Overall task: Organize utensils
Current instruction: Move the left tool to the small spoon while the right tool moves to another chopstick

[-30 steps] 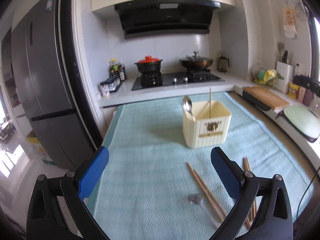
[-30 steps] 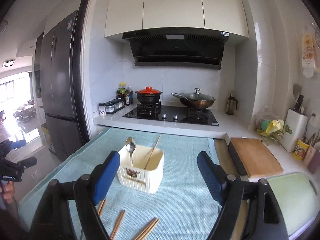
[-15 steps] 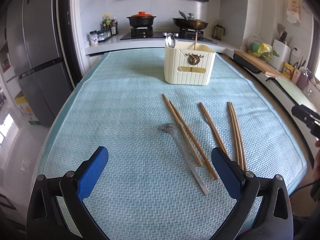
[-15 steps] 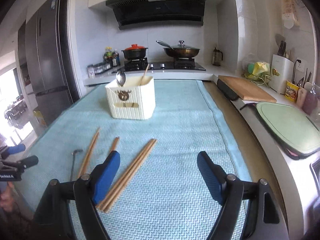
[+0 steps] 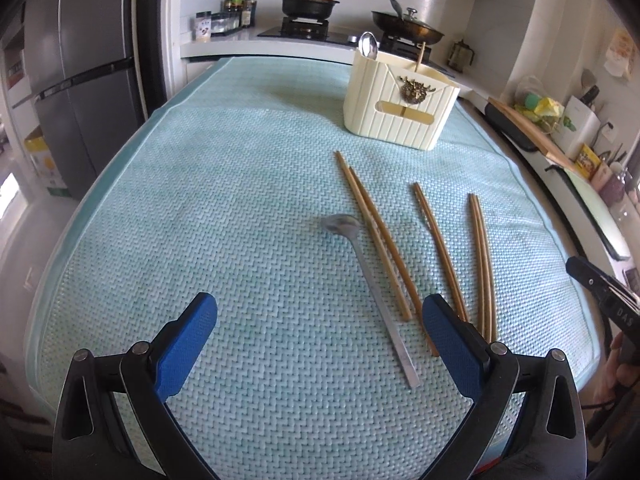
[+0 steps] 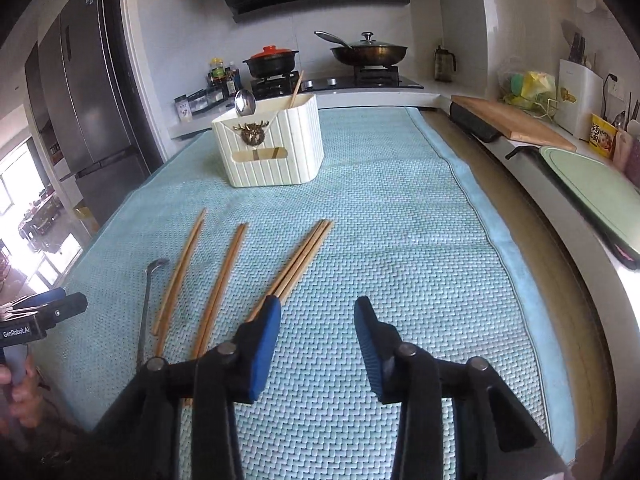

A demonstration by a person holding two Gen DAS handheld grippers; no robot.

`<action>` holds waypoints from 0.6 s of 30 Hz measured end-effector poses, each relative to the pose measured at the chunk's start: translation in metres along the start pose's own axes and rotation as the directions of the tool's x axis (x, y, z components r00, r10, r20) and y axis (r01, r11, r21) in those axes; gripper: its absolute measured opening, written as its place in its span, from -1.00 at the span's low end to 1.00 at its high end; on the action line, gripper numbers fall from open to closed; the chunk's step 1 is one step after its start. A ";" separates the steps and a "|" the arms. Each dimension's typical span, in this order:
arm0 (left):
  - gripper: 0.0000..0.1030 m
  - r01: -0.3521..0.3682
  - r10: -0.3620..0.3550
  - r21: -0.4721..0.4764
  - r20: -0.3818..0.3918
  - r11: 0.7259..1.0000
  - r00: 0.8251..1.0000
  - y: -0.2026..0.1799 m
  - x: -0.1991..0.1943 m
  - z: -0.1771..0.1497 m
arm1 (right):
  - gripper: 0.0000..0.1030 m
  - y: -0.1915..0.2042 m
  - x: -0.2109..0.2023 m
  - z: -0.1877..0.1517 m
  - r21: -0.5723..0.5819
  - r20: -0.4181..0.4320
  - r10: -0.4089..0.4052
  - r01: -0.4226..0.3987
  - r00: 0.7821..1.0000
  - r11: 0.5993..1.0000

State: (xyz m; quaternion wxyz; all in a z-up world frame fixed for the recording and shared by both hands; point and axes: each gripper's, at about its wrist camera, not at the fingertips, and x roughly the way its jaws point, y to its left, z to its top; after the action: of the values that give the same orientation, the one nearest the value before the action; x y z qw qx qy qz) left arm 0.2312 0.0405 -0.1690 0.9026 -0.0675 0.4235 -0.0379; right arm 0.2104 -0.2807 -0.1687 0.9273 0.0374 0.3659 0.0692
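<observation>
A cream utensil holder (image 5: 400, 106) stands at the far side of the teal mat (image 5: 240, 208), with a spoon and one chopstick upright in it; it also shows in the right wrist view (image 6: 272, 148). On the mat lie a metal spoon (image 5: 368, 280) and several wooden chopsticks (image 5: 376, 236), also seen in the right wrist view (image 6: 300, 264). My left gripper (image 5: 316, 340) is open and empty, low over the mat near the spoon's handle. My right gripper (image 6: 316, 340) is open and empty, its left finger (image 6: 264, 344) beside the ends of a chopstick pair.
Behind the mat is a stove (image 5: 308, 30) with a pot (image 5: 308, 2) and a pan (image 5: 406, 28). A fridge (image 5: 76, 80) stands left. A wooden cutting board (image 6: 516, 126) and a green board (image 6: 592, 184) lie on the right counter.
Both grippers have dropped and tilted down toward the mat, nearer the loose utensils. The right gripper's jaws have narrowed. No utensil has moved.
</observation>
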 end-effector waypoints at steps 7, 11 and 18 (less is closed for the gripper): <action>0.98 -0.006 0.007 0.009 -0.022 1.000 1.000 -0.005 0.013 0.006 | -0.25 -0.001 0.010 -0.001 0.012 -0.033 0.009 -0.008 0.999 1.000; 0.98 -0.008 0.007 -0.011 -0.028 1.000 1.000 -0.003 0.020 0.012 | -0.25 -0.006 0.017 0.001 0.034 -0.058 0.013 -0.011 0.998 0.999; 0.98 -0.009 0.008 -0.036 -0.038 0.999 0.999 0.001 0.028 0.016 | -0.25 -0.013 0.057 0.017 0.022 -0.118 0.015 -0.013 0.993 1.000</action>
State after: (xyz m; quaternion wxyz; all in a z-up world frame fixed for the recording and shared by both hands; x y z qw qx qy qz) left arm 0.2614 0.0398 -0.1805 0.8932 -0.0813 0.4415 -0.0275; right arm 0.2649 -0.2851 -0.1960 0.9031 0.0456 0.4205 0.0740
